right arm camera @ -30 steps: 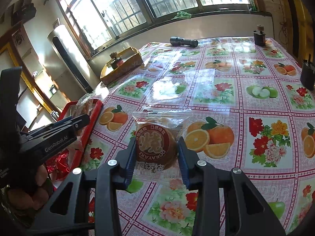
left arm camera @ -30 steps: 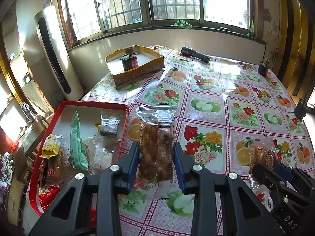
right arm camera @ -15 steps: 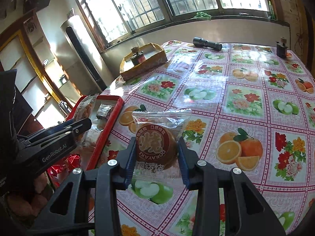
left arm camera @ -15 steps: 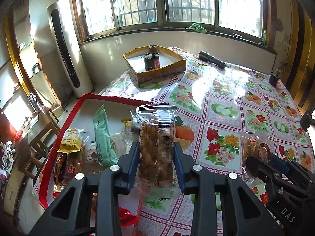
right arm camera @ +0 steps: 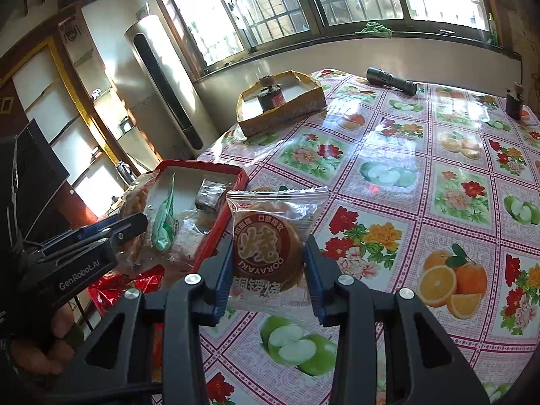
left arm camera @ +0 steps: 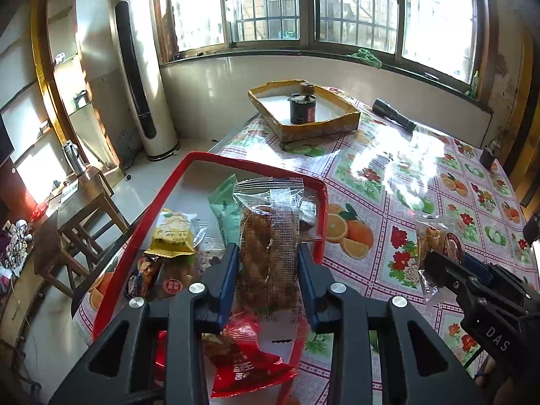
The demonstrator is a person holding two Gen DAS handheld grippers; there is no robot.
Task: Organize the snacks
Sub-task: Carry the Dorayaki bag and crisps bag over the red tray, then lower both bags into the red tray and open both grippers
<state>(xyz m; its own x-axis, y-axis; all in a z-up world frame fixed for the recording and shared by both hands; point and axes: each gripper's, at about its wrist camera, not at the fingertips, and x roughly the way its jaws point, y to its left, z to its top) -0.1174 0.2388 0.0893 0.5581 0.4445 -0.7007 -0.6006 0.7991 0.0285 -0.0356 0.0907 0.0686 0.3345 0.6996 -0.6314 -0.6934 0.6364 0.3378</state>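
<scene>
Centre of the left wrist view, my left gripper [left arm camera: 266,280] is clamped on a clear pack of brown fried pastry [left arm camera: 270,246], blue pads pressing both sides, pack standing upright w/ its crimped top toward the upper middle of frame. It's held above the red tray [left arm camera: 162,202], which fills the lower left and middle. In the tray I can see a yellow snack pack [left arm camera: 173,236] at left, a green packet [left arm camera: 224,212] just behind the held pastry, a red wrapper [left arm camera: 246,361] at the bottom edge, plus a couple of dark packs at lower left, labels too small to read.

Over on the right wrist view, my right gripper [right arm camera: 268,273] is clamped on a dorayaki pack [right arm camera: 270,253], round brown cake in clear wrap, "DORAYAKI" printed on it, pads tight on both edges. It hangs over the floral tablecloth [right arm camera: 422,175], just right of the tray's near corner; tray sits left of centre in that frame. The other gripper shows at far left there, a hand wrapped round its grip.

Upper middle, both views: yellow cardboard box [left arm camera: 303,111] w/ a dark jar [left arm camera: 302,108] inside. Black flashlight [left arm camera: 393,116] lies to its right, near the window wall. Small dark bottle [right arm camera: 514,101] at far right edge of the table. Tall white AC unit [left arm camera: 141,67] stands upper left on the floor.
</scene>
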